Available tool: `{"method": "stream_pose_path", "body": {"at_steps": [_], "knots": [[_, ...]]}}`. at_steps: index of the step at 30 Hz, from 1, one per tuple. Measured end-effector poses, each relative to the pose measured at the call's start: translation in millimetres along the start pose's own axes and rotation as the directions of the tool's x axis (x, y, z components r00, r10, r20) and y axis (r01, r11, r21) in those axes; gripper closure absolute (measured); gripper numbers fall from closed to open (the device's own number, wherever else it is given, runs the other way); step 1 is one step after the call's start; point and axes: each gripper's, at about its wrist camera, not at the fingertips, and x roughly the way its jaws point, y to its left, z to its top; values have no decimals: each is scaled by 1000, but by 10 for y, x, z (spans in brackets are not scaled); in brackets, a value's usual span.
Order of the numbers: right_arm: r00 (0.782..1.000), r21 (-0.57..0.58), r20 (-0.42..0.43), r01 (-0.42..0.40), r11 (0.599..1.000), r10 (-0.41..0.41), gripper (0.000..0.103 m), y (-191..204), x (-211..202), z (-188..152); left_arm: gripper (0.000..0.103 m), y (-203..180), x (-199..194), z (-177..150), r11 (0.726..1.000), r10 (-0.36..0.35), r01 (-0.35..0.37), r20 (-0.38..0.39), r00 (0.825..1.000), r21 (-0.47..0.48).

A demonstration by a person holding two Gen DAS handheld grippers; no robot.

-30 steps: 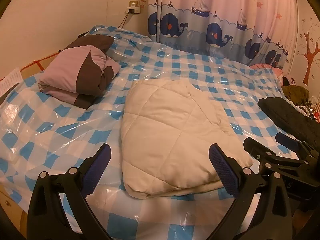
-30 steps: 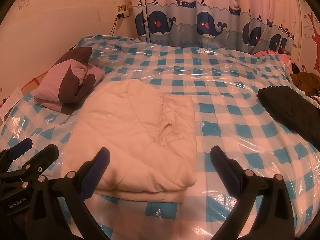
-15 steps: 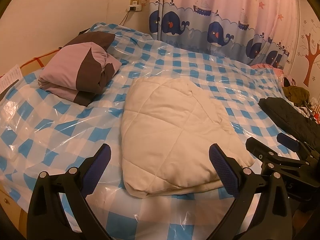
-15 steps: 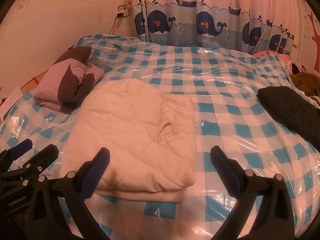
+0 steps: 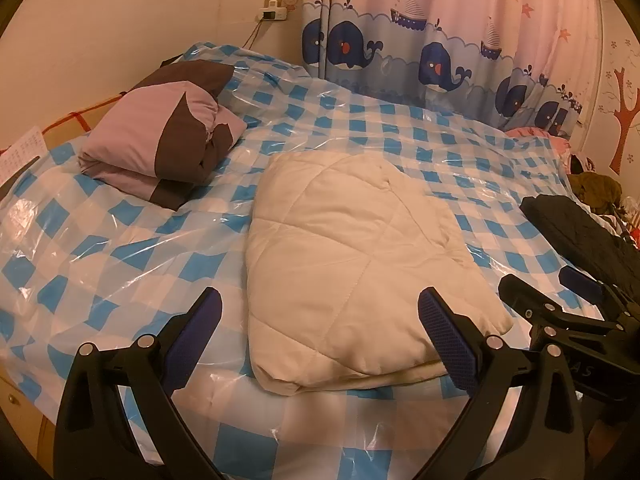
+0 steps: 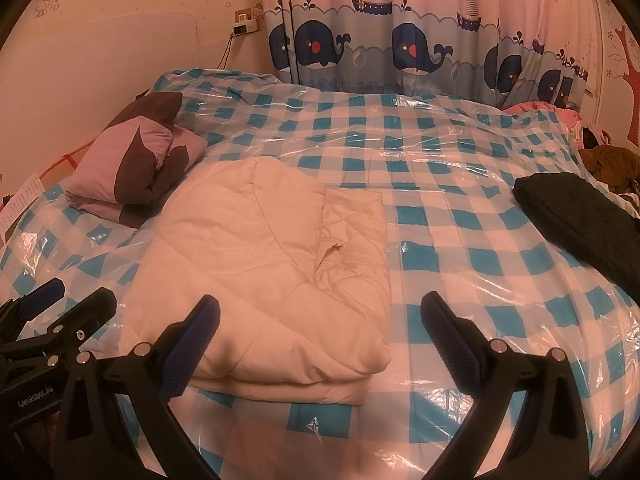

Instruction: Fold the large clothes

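A cream quilted garment [image 5: 352,264] lies folded into a thick rectangle near the front edge of the bed [image 5: 100,248]; it also shows in the right wrist view [image 6: 264,276]. My left gripper [image 5: 320,332] is open and empty, held above the garment's near edge. My right gripper [image 6: 320,336] is open and empty, over the garment's near right corner. Each gripper shows at the side of the other's view.
The bed has a blue-and-white checked cover under clear plastic [image 6: 460,240]. A folded purple-and-brown garment [image 5: 160,152] lies at the back left. A black garment [image 6: 580,216] lies at the right edge. A whale-print curtain [image 6: 400,52] hangs behind.
Both grippers stay open and empty. The left wrist view has shifted slightly; the cream garment has not moved.
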Motion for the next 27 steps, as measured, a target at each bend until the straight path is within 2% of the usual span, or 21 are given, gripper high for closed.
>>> {"method": "stream_pose_path", "body": {"at_steps": [27], "knots": [[1000,-3,0,-2,1000,2,7,-20,2,13,8,43,17,-20,1000,4,-4,-4,1000,-3]]}}
